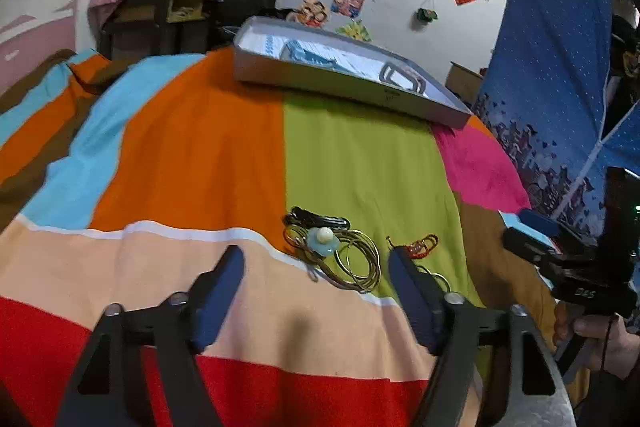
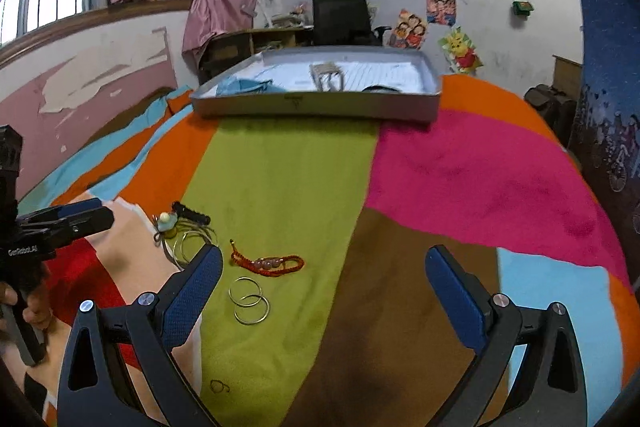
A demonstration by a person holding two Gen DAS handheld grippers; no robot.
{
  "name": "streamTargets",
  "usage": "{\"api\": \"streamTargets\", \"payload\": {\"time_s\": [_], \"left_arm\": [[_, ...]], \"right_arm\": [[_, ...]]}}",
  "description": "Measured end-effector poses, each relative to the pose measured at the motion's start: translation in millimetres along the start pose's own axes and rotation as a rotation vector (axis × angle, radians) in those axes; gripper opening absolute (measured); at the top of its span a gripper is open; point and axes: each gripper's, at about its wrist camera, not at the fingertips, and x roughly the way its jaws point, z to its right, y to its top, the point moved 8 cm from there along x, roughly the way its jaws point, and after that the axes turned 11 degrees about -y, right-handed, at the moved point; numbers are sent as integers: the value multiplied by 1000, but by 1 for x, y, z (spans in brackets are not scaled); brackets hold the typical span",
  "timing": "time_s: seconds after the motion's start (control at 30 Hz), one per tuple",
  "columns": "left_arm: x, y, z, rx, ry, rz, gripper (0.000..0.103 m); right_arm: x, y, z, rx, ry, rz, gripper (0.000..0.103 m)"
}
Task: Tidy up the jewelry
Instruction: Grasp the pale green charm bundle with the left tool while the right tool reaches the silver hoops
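Observation:
Jewelry lies on a striped bedspread. A pile of gold bangles [image 1: 356, 259] with a blue flower hair tie [image 1: 324, 239] and a black clip [image 1: 316, 217] sits just ahead of my open, empty left gripper [image 1: 316, 263]. A red braided bracelet [image 2: 268, 263] and two gold rings [image 2: 248, 301] lie just right of my right gripper's left finger; the pile [image 2: 188, 235] lies farther left. My right gripper [image 2: 324, 267] is open and empty. A grey tray [image 2: 316, 107] sits far ahead holding a blue item and a grey clip.
The right gripper shows at the right edge of the left wrist view [image 1: 560, 251]; the left one shows at the left edge of the right wrist view [image 2: 60, 223]. A blue curtain [image 1: 552, 67] hangs on the right. A desk and black chair [image 2: 340, 19] stand behind the bed.

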Motion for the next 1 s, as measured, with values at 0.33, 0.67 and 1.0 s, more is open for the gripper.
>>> {"api": "streamTargets", "payload": {"time_s": [0.33,0.67,1.0], "left_arm": [[33,2,-6,-32,-82,-34,44],[51,-1,-16,-89,-91,-84,38],[61,-2,-17,-94,-85,-123,26]], "right_arm": [[38,-20,-36,-69,112,-100,67],[56,-36,-66,-126,169,-173,56],[62,-42,-74,-156,156,-203,56]]}}
